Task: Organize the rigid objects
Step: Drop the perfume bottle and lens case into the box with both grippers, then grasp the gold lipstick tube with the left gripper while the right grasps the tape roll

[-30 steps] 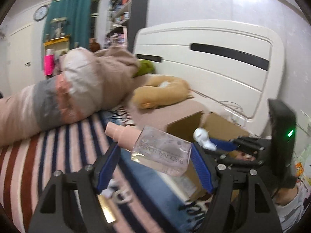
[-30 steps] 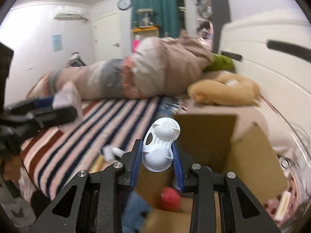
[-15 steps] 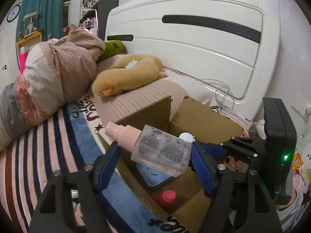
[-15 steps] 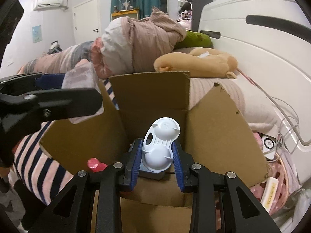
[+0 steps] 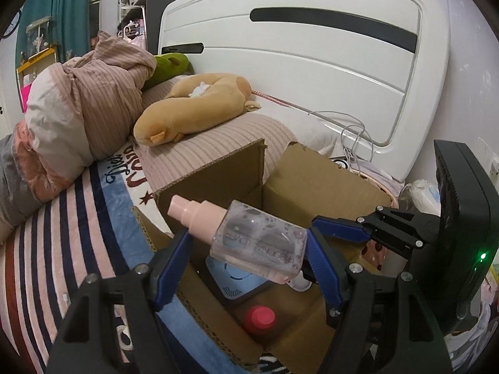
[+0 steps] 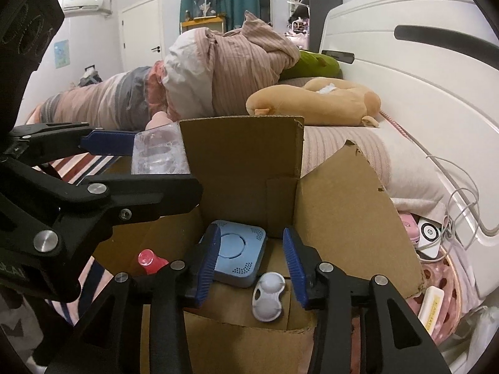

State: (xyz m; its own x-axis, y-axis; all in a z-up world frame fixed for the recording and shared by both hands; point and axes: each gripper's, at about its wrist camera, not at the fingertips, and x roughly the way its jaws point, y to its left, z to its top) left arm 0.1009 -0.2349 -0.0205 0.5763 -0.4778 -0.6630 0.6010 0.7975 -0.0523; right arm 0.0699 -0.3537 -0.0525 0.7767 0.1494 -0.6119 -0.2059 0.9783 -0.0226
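Right wrist: white case (image 6: 268, 296) between parted right gripper (image 6: 252, 268) fingers.

Red-capped bottle (image 6: 149, 260) body hidden behind my left gripper (image 6: 131, 162). Spray bottle (image 6: 157, 152) partly behind cardboard box (image 6: 343, 218) flap. Bottle label unreadable.

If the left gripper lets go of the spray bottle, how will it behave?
The spray bottle looks rigid, with flat sides, so it probably will not roll. Its clear wall looks smooth, perhaps slippery. It hangs over the open cardboard box, so it would likely drop inside.
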